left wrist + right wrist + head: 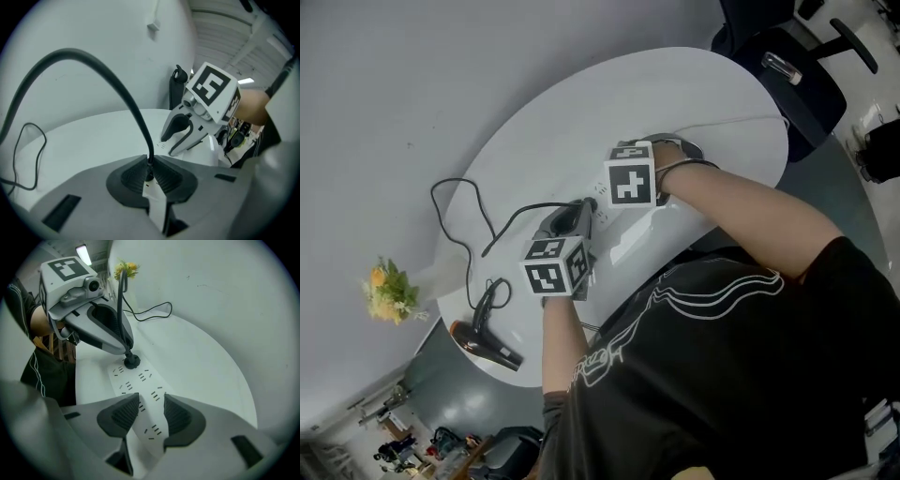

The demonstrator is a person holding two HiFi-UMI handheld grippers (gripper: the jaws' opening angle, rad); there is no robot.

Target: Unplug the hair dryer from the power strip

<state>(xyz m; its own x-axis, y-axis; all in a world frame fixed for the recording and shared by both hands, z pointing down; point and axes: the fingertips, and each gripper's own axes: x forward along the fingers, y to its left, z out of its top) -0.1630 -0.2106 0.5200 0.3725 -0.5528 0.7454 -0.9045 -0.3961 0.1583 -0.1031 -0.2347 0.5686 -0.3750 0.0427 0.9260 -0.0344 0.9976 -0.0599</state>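
Your left tongs (149, 172) are pinched on the black plug (131, 361) of the hair dryer's cord (93, 63). The ribbed pads close on it from both sides, just where the cord leaves the plug. The plug sits in a socket at the far end of the white power strip (143, 380), as your right gripper view looks along it. From the plug the cord rises in a tall arc and bends away to the left.

Your right tongs (151, 413) straddle the near end of the same strip, with a pad against each long side, gripping it on the white oval worktop (694, 103). The two grippers stand close together over the strip, left one nearer you and right one farther, each pointing steeply down.

The hair dryer (485, 344), dark with an orange end, lies flat at the left end of the worktop. It is close to the edge and well apart from the strip. Its cord runs in loose loops across the surface between them.

Beyond the left end of the worktop stands a bunch of yellow flowers (389, 291). A dark chair (792, 80) sits past the far right end.
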